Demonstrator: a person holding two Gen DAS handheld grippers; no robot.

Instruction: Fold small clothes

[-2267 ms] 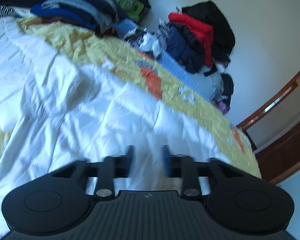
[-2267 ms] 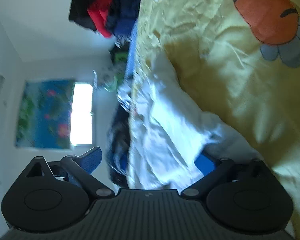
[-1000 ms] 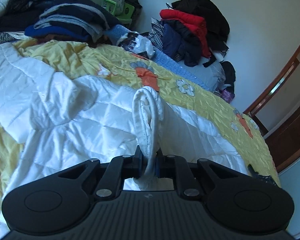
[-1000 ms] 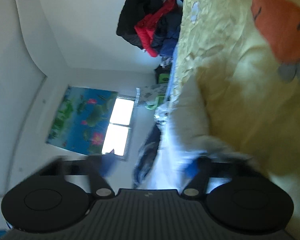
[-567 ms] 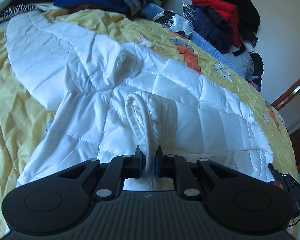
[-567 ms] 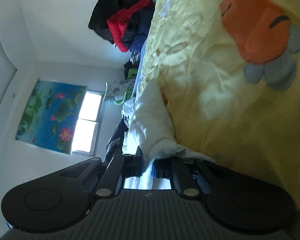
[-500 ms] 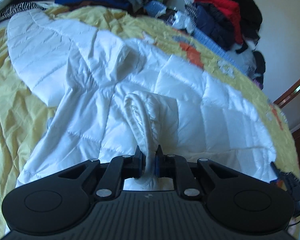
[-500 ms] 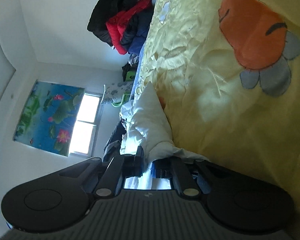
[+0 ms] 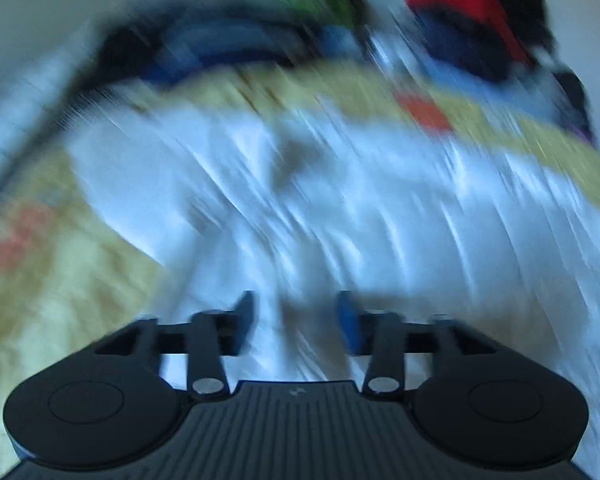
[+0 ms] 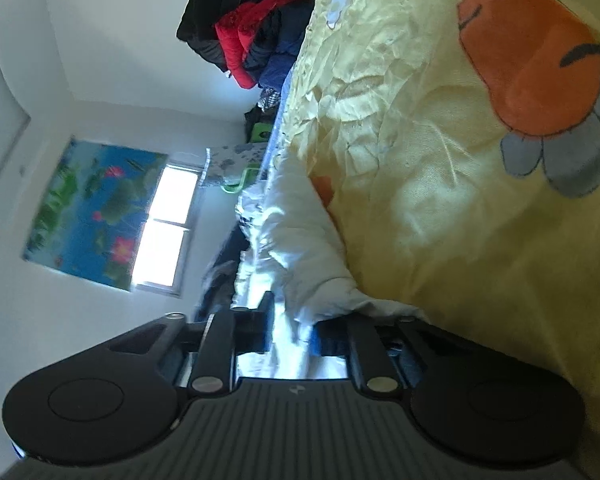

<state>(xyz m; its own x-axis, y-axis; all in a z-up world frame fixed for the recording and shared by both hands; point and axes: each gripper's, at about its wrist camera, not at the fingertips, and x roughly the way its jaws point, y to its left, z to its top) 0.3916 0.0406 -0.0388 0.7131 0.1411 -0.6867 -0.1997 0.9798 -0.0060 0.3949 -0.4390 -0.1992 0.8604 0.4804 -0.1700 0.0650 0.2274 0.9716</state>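
A white quilted jacket (image 9: 340, 208) lies spread on a yellow bedsheet (image 9: 60, 272); the left wrist view is badly blurred by motion. My left gripper (image 9: 296, 320) is open just above the jacket, with nothing between its fingers. In the right wrist view, tipped sideways, my right gripper (image 10: 294, 332) is partly open, and a white edge of the jacket (image 10: 300, 240) lies between its fingers, on the yellow sheet (image 10: 440, 160) with an orange flower print.
Piles of dark, blue and red clothes (image 9: 472, 20) lie along the far side of the bed and show in the right wrist view (image 10: 256, 40) too. A window (image 10: 164, 232) and a blue poster (image 10: 92, 208) are on the wall.
My left gripper has opened and let go of the jacket fold it pinched, and it is moving fast. My right gripper's jaws have spread from their tight pinch on the jacket edge.
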